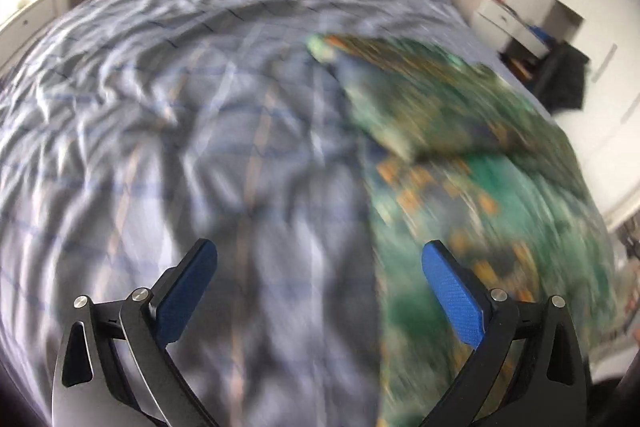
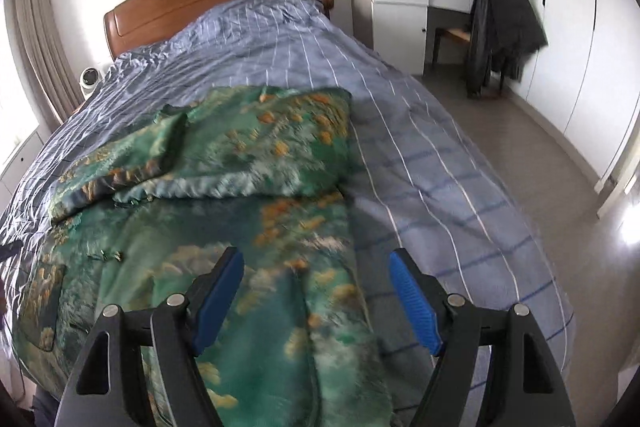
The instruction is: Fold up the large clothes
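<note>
Folding the green patterned garment (image 2: 240, 227) — lying part-folded on the bed (image 2: 420, 147), far portion doubled over — calls for matched grips. Left gripper (image 1: 320, 267) and right gripper (image 2: 316, 279) both hover wide open, empty; take near corners evenly.

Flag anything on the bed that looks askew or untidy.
The green floral garment has a top fold lying crooked, its left corner bunched and flipped over. The blue striped duvet beneath is wrinkled. Nothing looks spilled or damaged.

No readable text, labels or numbers anywhere.
</note>
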### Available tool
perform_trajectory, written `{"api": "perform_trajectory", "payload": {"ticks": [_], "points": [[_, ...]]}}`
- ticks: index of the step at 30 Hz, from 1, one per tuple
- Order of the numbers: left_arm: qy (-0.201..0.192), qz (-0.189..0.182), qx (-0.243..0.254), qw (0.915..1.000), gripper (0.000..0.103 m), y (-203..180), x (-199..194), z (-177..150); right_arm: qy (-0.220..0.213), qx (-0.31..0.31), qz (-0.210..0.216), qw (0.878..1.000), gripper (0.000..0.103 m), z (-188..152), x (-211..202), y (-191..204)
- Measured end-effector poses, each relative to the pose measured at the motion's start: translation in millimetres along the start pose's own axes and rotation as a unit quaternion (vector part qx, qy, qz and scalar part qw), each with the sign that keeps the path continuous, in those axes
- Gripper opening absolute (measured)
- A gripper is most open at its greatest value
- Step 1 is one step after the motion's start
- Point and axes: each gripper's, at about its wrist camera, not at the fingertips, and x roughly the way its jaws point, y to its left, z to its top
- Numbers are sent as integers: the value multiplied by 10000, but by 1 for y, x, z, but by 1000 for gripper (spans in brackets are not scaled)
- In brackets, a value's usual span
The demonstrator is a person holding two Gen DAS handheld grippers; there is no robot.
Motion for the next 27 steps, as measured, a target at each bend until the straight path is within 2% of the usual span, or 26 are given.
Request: {"api": "perform_trajectory", "payload": {"ticks": [6,12,27], "points": [[254,-434,98,9987,102,-29,-15,-45,412,233,42,9989,77,-22,17,-20],[447,-263,246,9984,102,-43,-20,-74,435,265,54,9987,77,-29,15,-29],[577,-300,181,9977,102,-46,-27,-89,337,360,317,9983,77,-25,13,-20]]}}
